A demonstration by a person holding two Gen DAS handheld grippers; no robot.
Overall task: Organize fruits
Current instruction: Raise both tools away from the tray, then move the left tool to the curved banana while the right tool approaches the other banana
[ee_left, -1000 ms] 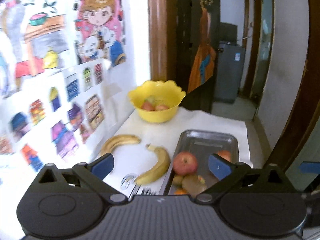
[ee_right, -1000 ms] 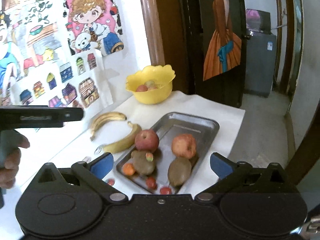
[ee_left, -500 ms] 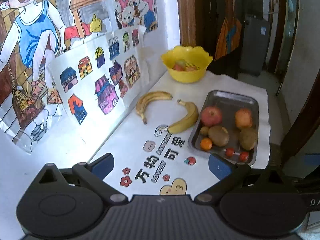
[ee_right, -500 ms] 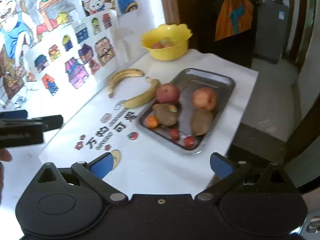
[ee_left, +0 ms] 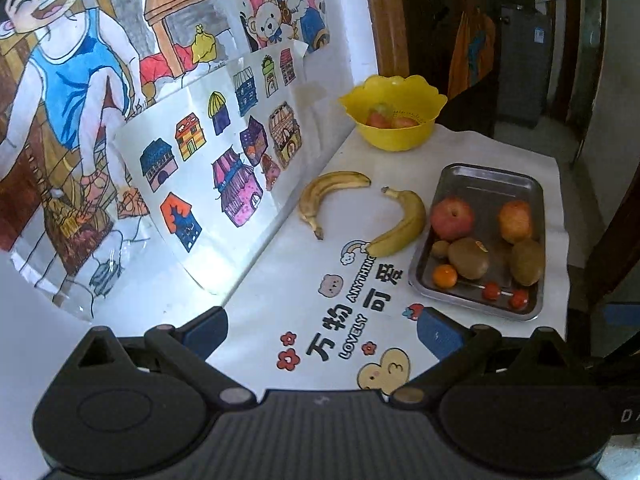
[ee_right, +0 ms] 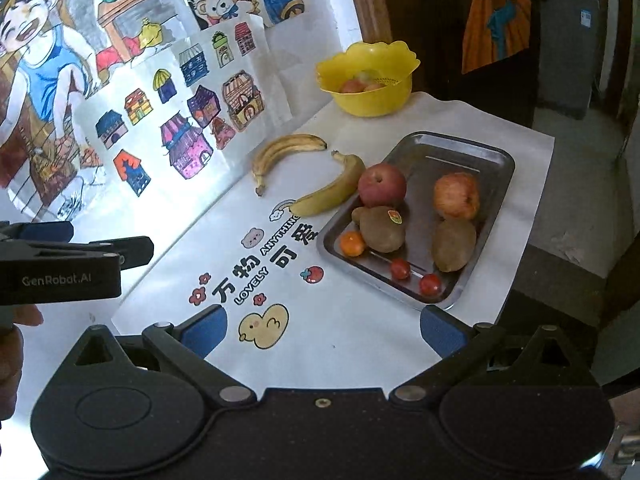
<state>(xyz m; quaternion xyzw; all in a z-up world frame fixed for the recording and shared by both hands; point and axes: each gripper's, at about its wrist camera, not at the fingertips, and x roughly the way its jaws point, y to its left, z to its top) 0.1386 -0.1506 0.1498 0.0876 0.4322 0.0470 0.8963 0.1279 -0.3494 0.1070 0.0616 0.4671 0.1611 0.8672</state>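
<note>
A steel tray (ee_left: 488,178) (ee_right: 452,152) holds two apples (ee_left: 452,218) (ee_right: 457,195), two kiwis (ee_left: 468,258) (ee_right: 454,245), a small orange (ee_left: 445,276) (ee_right: 353,243) and cherry tomatoes (ee_right: 430,284). Two bananas (ee_left: 402,226) (ee_right: 286,150) lie on the white table left of the tray. A yellow bowl (ee_left: 394,114) (ee_right: 370,80) with fruit stands at the far end. My left gripper (ee_left: 322,330) and right gripper (ee_right: 322,330) are both open and empty, held above the table's near end.
Children's drawings (ee_left: 160,100) cover the wall on the left. The table mat (ee_right: 280,280) has printed characters and stickers. The table's right edge (ee_right: 532,208) drops to the floor. The left gripper's body (ee_right: 60,264) shows at the right wrist view's left side.
Both grippers have pulled back and up from the fruit, so the whole table shows now. The fruit has not moved.
</note>
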